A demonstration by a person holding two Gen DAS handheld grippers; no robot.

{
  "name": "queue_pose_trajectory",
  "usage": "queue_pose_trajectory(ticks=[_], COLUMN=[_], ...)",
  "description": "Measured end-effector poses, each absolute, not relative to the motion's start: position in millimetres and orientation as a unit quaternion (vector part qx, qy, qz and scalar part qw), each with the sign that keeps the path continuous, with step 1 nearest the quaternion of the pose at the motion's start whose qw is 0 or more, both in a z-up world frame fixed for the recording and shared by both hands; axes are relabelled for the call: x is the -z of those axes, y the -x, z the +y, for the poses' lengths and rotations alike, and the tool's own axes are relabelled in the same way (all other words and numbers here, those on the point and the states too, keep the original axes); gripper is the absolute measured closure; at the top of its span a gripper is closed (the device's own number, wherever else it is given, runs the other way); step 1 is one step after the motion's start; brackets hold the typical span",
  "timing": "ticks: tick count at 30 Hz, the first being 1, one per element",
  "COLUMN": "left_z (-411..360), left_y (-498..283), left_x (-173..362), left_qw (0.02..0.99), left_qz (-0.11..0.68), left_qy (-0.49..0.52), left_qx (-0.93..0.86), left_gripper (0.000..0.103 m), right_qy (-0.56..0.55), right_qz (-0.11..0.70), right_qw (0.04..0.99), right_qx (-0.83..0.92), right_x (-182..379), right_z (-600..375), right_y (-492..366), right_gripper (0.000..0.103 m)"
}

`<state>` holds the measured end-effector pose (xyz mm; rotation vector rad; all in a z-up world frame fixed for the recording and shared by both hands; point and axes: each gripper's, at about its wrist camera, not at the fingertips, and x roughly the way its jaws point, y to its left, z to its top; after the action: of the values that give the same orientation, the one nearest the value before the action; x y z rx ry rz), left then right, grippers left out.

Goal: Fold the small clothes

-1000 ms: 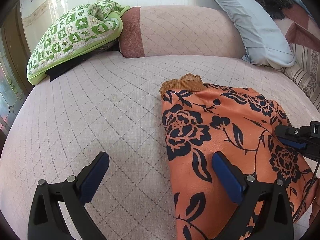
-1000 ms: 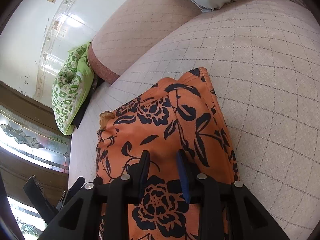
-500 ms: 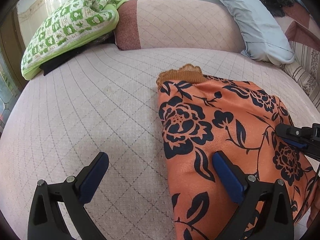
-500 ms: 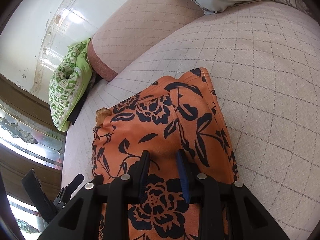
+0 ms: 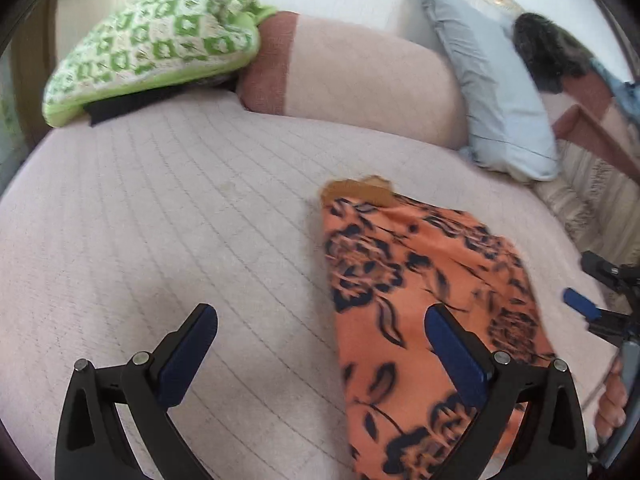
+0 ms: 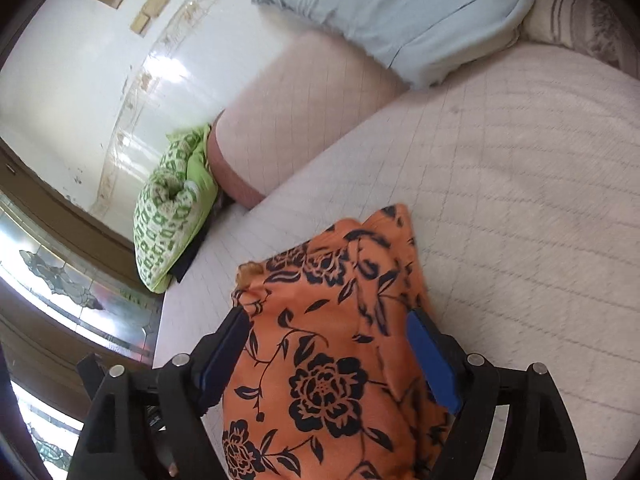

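Observation:
An orange garment with dark blue flowers lies folded on the pink quilted bed, a lace-trimmed edge at its far end. My left gripper hangs open above the bed, its right finger over the cloth's left edge and its left finger over bare sheet. In the right wrist view the garment lies below my right gripper, whose jaws are opening wide. Its pads stand apart from the cloth. The right gripper's fingertips also show at the right edge of the left wrist view.
A green patterned cushion and a pink bolster lie at the head of the bed. A light blue pillow leans at the back right. Bare sheet spreads left of the garment. A window and dark wooden frame sit beyond the bed's left edge.
My right gripper has let go of the garment and its jaws have spread wide. Both grippers have lifted and pulled back from the cloth, which now rests flat.

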<state>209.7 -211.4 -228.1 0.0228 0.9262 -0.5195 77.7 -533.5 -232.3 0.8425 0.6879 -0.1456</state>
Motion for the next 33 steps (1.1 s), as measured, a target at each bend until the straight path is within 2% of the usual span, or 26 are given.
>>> queue_pose_trajectory(ticks=[8, 23, 30, 33], left_z=[-213, -225, -242, -249], left_y=[-218, -243, -244, -243], left_x=[247, 277, 290, 294], left_qw=[0.777, 0.724, 0.693, 0.686], left_qz=[0.529, 0.577, 0.598, 0.601], left_qy=[0.079, 0.118, 0.133, 0.137], left_qx=[0.331, 0.359, 0.381, 0.386], left_gripper=[0.0, 0.0, 0.0, 0.0], right_qy=[-0.464, -0.489, -0.491, -0.507], right_qz=[0.391, 0.456, 0.439, 0.432], right_qw=[0.793, 0.744, 0.752, 0.744], right_qx=[0.05, 0.002, -0.016, -0.046], right_x=[266, 320, 325, 330], right_z=[-562, -565, -557, -547], right_y=[-64, -86, -95, -104], right_gripper=[0.02, 0.02, 0.02, 0.025])
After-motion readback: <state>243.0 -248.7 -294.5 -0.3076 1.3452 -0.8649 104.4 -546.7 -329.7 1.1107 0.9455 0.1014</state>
